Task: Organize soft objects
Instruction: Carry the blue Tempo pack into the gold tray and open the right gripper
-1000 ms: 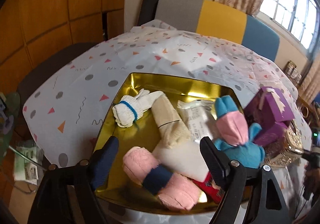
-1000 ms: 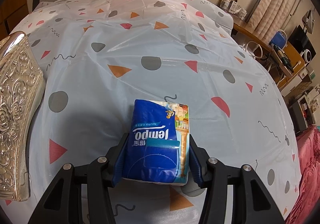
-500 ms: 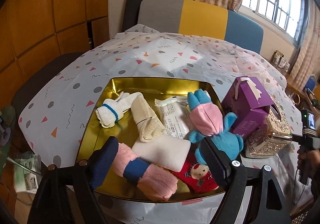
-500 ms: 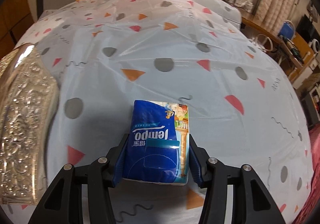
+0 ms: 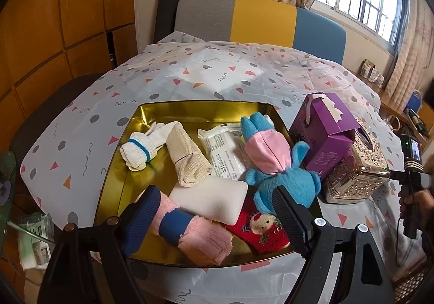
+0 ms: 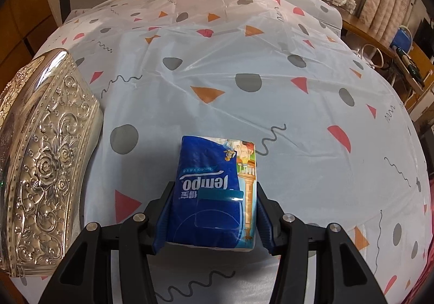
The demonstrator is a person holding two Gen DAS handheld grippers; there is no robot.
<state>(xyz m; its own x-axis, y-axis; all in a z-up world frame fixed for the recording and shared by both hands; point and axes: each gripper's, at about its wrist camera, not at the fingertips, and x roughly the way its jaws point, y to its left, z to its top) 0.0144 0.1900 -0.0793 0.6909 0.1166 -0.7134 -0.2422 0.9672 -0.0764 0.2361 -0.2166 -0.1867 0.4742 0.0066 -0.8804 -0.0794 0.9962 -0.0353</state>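
Left hand-held gripper [image 5: 214,218] black-framed, ribbed navy pads, copper and silver screws, right hand-held gripper [image 6: 213,218] alike

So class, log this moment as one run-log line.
left gripper: open over gold tray | right gripper: shut on blue tissue pack | pack above tablecloth | beside silver box

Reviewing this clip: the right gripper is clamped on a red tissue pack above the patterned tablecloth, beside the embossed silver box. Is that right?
One detail is wrong. The pack is blue, not red. The right wrist view shows the right gripper clamped on a blue Tempo tissue pack, its fingers pressing both sides, above the patterned tablecloth, beside the embossed silver box.
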